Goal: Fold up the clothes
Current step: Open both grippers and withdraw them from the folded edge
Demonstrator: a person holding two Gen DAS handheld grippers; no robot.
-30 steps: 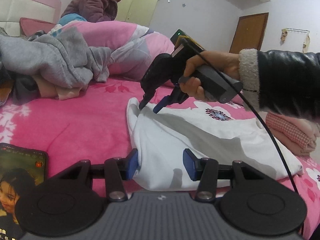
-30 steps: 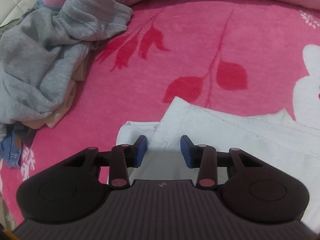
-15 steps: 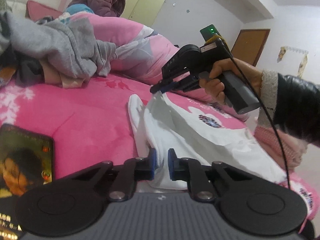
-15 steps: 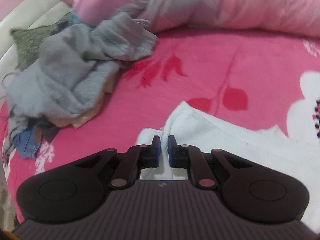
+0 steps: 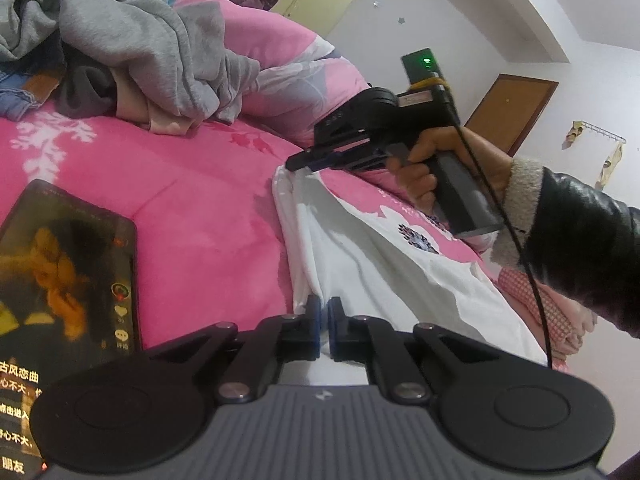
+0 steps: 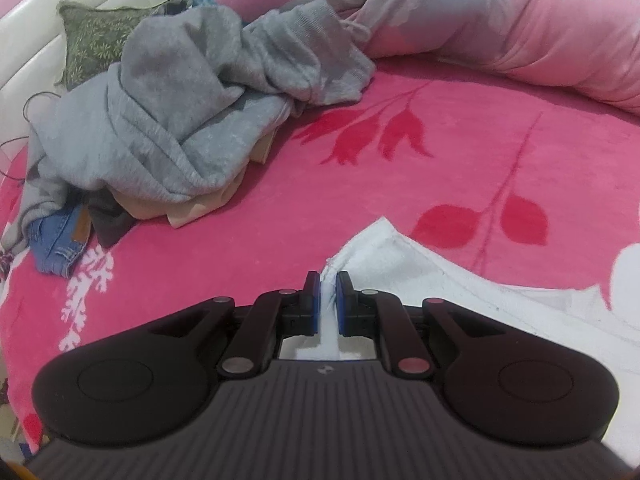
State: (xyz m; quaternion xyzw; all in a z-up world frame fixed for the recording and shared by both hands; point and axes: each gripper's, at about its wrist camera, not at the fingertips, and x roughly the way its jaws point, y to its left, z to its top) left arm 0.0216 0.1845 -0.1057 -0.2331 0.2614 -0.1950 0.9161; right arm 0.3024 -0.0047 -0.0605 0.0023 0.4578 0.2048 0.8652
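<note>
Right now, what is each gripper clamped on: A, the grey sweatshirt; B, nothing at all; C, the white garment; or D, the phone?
C: the left gripper and right gripper each pinch an edge of the white garment.

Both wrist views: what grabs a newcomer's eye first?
The white garment, pinched at two corners by the left gripper and right gripper, lying across the hot-pink blanket. Behind it sits a rumpled grey sweatshirt heap, and a lit phone lies at the left.
</note>
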